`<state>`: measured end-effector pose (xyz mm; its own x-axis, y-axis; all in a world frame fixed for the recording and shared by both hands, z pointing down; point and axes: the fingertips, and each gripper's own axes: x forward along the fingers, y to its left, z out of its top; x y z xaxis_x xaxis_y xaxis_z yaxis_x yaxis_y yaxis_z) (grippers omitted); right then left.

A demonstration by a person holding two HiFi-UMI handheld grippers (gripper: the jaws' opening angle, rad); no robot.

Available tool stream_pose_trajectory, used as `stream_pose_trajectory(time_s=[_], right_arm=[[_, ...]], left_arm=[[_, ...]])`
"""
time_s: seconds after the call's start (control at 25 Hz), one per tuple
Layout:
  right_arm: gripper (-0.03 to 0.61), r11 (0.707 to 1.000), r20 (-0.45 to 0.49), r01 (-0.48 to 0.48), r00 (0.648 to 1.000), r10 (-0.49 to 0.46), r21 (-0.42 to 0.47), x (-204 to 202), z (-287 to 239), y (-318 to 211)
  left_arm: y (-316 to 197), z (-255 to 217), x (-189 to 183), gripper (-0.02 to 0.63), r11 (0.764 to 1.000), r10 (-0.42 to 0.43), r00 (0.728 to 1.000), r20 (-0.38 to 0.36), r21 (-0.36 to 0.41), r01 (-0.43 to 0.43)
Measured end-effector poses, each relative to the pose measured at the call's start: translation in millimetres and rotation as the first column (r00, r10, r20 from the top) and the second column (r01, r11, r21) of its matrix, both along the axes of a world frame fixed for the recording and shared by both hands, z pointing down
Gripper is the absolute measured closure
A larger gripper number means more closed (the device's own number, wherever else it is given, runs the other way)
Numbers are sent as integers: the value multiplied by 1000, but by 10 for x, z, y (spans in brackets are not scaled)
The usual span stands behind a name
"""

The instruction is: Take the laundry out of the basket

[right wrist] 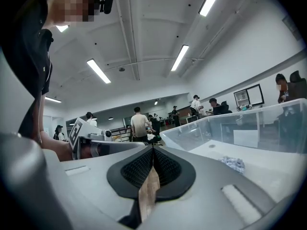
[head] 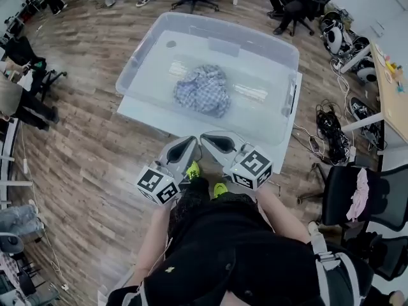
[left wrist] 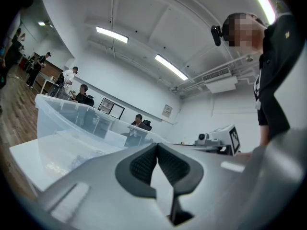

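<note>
A blue-and-white checked cloth (head: pixel 203 91) lies crumpled in the middle of a clear plastic bin (head: pixel 143 50) on the floor. My two grippers hang side by side just in front of the bin's near wall, outside it, their tips almost meeting. The left gripper (head: pixel 191 143) is shut with nothing in its jaws, and so is the right gripper (head: pixel 208 139). In the right gripper view the right gripper (right wrist: pixel 153 149) has its pads together, with the cloth (right wrist: pixel 233 164) and the bin (right wrist: pixel 254 123) off to the right. The left gripper (left wrist: pixel 157 145) is also shut, with the bin (left wrist: pixel 62 116) to its left.
The bin stands on a white board (head: pixel 143 118) over wood flooring. Cables (head: pixel 331 129) lie on the floor at the right, near a desk (head: pixel 392 88) and a black chair with a pink cloth (head: pixel 360 193). People sit on office chairs beyond the bin.
</note>
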<state>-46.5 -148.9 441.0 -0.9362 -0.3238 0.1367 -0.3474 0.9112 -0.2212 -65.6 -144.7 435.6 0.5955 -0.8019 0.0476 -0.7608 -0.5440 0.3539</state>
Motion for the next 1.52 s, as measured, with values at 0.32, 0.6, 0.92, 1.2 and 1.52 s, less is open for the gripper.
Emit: stream_pose_trajectory(time_s=[0.32,0.6,0.92,1.2,1.52], right_arm=[[577,996,124,-46,991,55,-71,-336,-352,-566],[577,980,95,-193,978,188,45,-392,-676,-1212],[577,968,11,-239,971,239,80,-294,-557,-1615],[577,976,-87,-192,976,200,99,-301,-336,-1953],[574,989,-215,-146,965,148,25,-391,335,-2298]], left_arm=[[-754,-266,-322,606,995,87,996,-10,51,-86],[-1184,-532,-506,606,980,174,985,-22,104,-170],[-1518,-620,-546,607,972,206,978,-27,123,-201],[-1917,-769,-479,607,973,174,984,-29,159,-167],[-2252,-600,-534,607,984,139,990,-14,115,-136]])
